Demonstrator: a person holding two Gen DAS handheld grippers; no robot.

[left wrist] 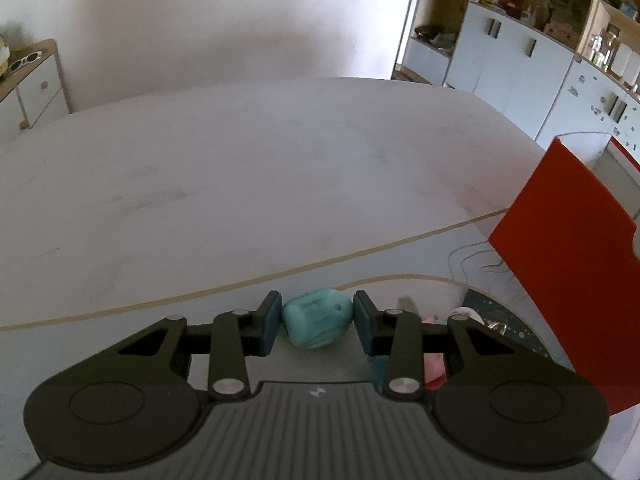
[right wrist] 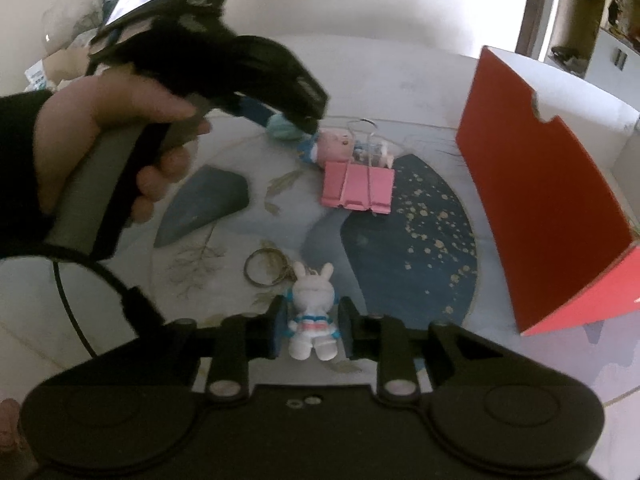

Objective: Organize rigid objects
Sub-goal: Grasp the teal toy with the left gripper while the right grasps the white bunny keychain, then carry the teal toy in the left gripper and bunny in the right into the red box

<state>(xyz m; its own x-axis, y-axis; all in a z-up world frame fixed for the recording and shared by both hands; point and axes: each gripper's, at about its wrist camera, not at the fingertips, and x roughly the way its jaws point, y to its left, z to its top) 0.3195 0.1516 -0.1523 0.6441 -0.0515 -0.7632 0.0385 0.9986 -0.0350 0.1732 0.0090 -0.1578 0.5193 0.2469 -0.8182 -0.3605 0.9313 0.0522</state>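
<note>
On the round patterned mat, beside the upright red box, both tools are working. Over at the mat's far edge, the left gripper is pinching the teal block, pads pressing both its sides. Nearer, the right gripper is narrowing around the white rabbit keychain, its pads sitting against the figure's arms. Between them, a pink binder clip is lying flat.

Dim, hazy daylight; fisheye bends the edges, and the person's hand blurs.
</note>
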